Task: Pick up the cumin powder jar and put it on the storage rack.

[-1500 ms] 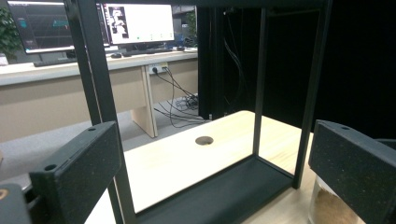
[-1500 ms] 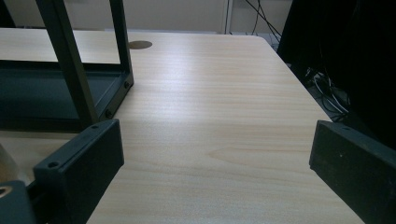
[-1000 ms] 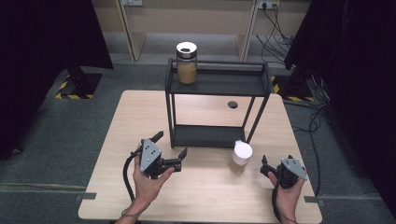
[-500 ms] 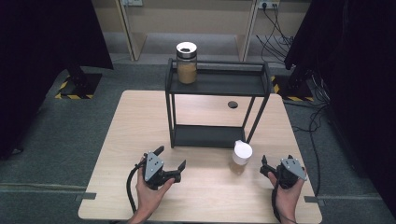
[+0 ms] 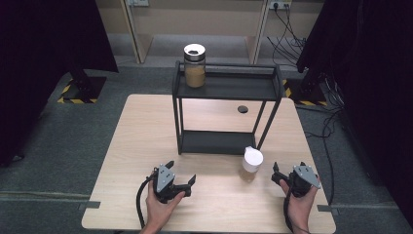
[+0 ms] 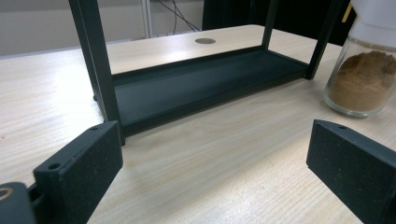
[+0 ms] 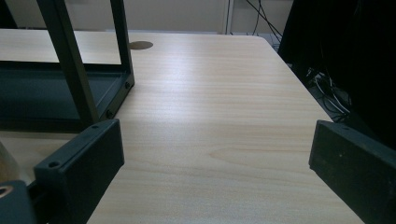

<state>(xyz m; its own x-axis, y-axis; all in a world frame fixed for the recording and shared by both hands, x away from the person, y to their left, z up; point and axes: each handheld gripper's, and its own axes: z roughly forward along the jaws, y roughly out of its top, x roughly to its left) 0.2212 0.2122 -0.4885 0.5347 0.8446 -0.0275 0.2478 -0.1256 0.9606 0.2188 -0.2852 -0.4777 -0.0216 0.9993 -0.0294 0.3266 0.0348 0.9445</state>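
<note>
Upright near the table's (image 5: pixel 126 146) front edge, the white-lidded jar (image 5: pixel 252 161) stands just before the black rack (image 5: pixel 224 141), between left gripper (image 5: pixel 181 178) and right gripper (image 5: pixel 278 174), jaws apart; the left gripper view reveals its brown powder.

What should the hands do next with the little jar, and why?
Probably slide the right tool left toward the white-lidded jar. Both tools are open and hold nothing, and the jar stands on the table just beside the right one, nearer than the left tool.
</note>
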